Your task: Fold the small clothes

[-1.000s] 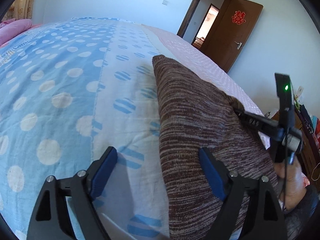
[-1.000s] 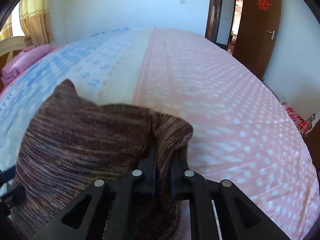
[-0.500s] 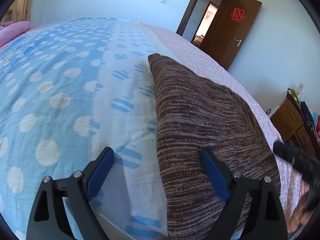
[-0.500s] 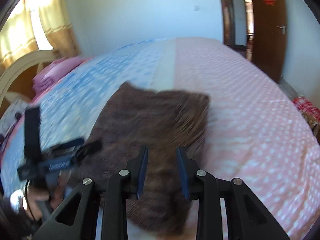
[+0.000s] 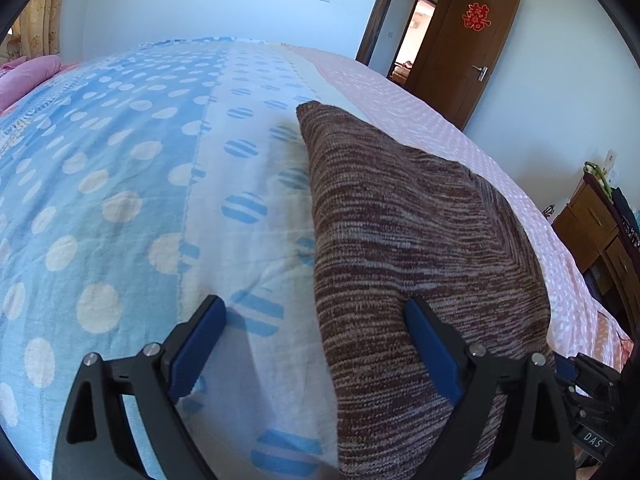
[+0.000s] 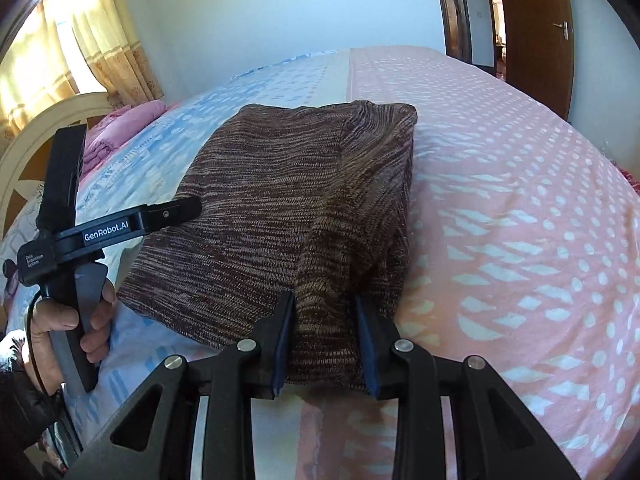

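The right tool (image 6: 325,332) has its blue pads parted, straddling the near edge of the folded brown marled knit garment (image 6: 280,208) without pinching it. The left tool (image 5: 316,340) gapes wide, one pad over the knit. The garment lies on the bed (image 6: 520,200), across a blue-dotted and pink spotted cover.

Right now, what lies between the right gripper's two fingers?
In the right wrist view, the near edge of the folded brown knit sits between the right gripper fingers; the pads flank it without clearly pressing. Pink bedsheet lies beneath.
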### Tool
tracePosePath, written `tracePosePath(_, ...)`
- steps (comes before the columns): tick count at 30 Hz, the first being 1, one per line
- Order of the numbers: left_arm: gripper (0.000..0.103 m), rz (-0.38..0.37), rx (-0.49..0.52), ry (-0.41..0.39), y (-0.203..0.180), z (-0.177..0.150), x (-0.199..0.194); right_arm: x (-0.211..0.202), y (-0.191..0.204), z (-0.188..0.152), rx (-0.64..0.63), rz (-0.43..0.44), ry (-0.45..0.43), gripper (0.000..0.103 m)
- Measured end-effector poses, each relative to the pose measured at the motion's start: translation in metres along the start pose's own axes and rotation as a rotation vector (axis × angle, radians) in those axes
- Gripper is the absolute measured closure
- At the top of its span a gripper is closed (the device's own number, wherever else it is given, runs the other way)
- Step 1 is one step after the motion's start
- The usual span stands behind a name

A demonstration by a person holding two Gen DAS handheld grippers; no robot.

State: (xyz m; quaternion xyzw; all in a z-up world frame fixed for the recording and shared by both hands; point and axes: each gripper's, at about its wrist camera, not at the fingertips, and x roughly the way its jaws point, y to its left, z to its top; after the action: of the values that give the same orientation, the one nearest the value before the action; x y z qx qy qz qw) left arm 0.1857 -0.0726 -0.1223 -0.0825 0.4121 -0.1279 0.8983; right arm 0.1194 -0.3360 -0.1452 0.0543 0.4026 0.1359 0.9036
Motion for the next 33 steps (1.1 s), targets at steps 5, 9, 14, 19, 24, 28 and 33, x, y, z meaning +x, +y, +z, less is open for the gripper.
tracePosePath(5, 0.009, 0.067, 0.017, 0.004, -0.009, 0.007, -0.008, -0.004, -0.009, 0.004, 0.020, 0.016, -0.017, 0.072)
tracePosePath(9, 0.009, 0.075, 0.058, -0.042, -0.019, 0.021, -0.019, -0.020, -0.016, 0.006, 0.055, 0.030, -0.095, 0.072)
tracePosePath(14, 0.009, 0.075, 0.169, -0.125, -0.046, 0.052, -0.025, -0.030, -0.036, 0.007, 0.151, 0.002, -0.135, 0.072)
tracePosePath(19, 0.009, 0.142, 0.229, -0.122, -0.062, 0.076, 0.013, -0.024, -0.051, 0.005, 0.226, 0.029, -0.106, 0.072)
tracePosePath(24, 0.010, 0.239, 0.128, 0.026, -0.033, 0.070, 0.064, -0.027, -0.052, 0.006, 0.228, -0.007, -0.115, 0.072)
tracePosePath(28, 0.004, 0.143, 0.019, 0.074, -0.005, 0.070, 0.063, -0.029, -0.062, 0.004, 0.276, 0.001, -0.117, 0.072)
tracePosePath(33, 0.006, 0.068, 0.015, 0.083, 0.004, 0.065, 0.045, -0.037, -0.076, 0.006, 0.366, 0.070, -0.130, 0.052)
